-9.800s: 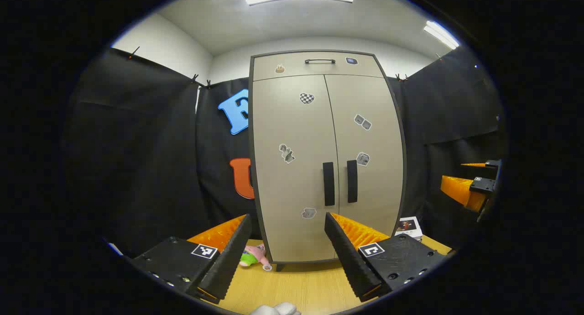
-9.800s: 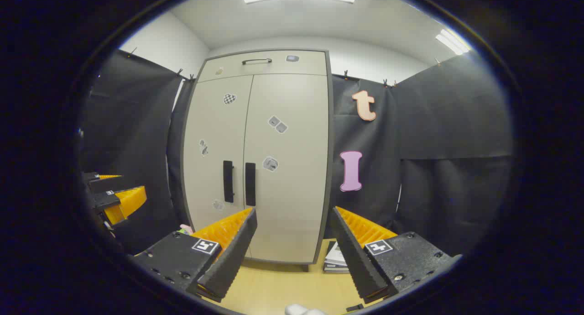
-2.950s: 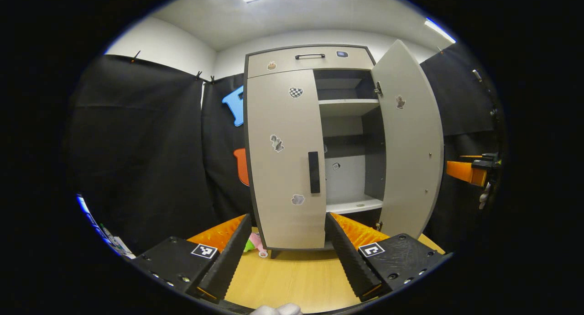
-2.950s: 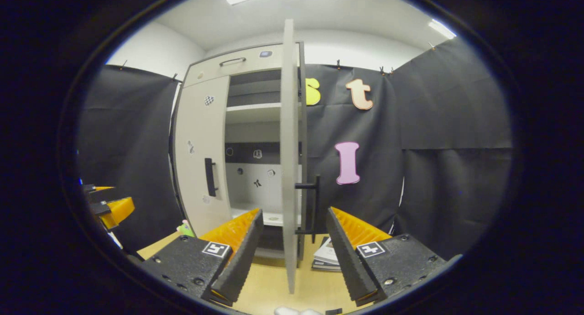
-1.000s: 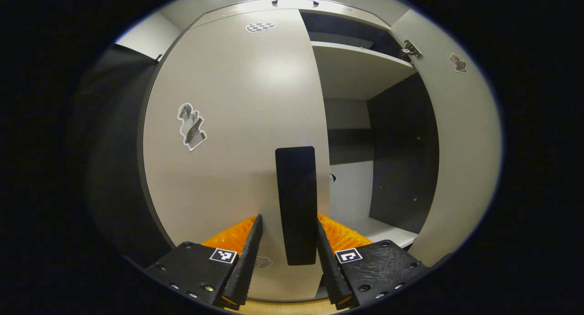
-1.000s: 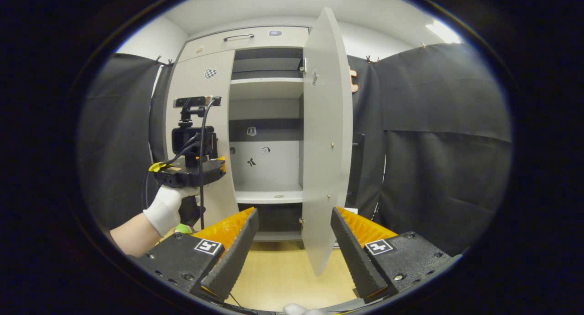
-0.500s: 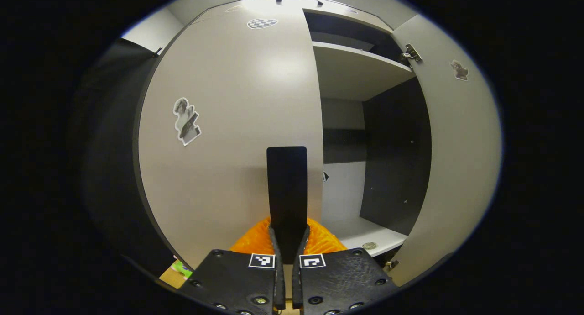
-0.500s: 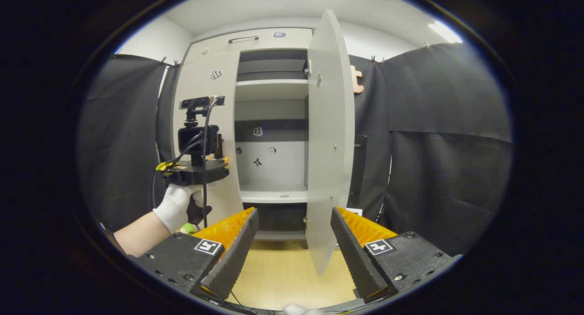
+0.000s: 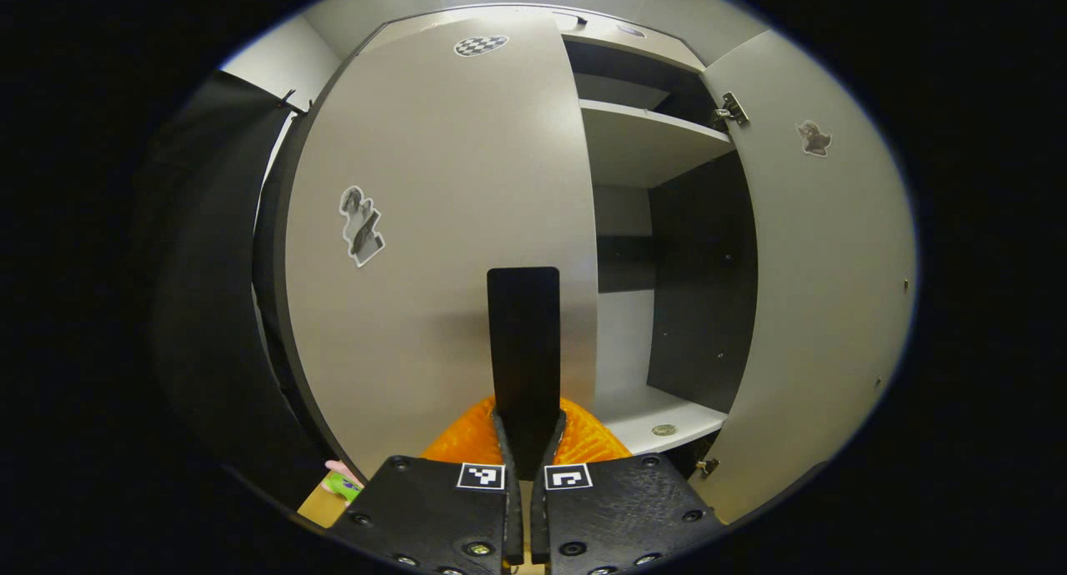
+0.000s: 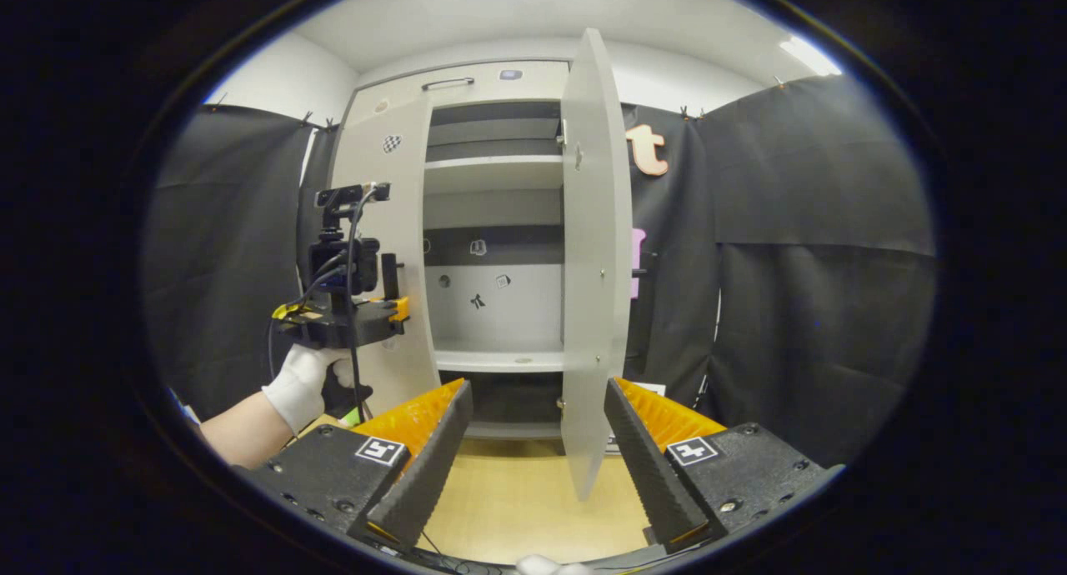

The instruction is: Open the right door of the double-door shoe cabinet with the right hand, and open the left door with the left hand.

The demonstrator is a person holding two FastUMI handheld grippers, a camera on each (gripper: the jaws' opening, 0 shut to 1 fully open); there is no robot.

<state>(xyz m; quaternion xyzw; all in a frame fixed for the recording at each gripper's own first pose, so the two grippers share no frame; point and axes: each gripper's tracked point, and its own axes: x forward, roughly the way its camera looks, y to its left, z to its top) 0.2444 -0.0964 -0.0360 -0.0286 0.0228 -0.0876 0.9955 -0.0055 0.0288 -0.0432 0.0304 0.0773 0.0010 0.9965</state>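
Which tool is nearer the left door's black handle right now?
Left. The left tool is shut on the left door's handle, both fingers pressing it. The right tool is open and well back from the cabinet, facing the opened right door, far from that handle.

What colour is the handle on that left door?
Black. The handle shows best in the left gripper view, clamped by the left gripper.

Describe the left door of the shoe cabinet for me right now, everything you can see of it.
The left door is a tall, flat, beige panel with a matte finish. It bears a checkered sticker near the top and a figure sticker mid-height. A black vertical bar handle sits by its free edge. The left gripper is shut on that handle. In the right gripper view the door stands slightly ajar, swung a little out from the cabinet front. The right door already hangs wide open.
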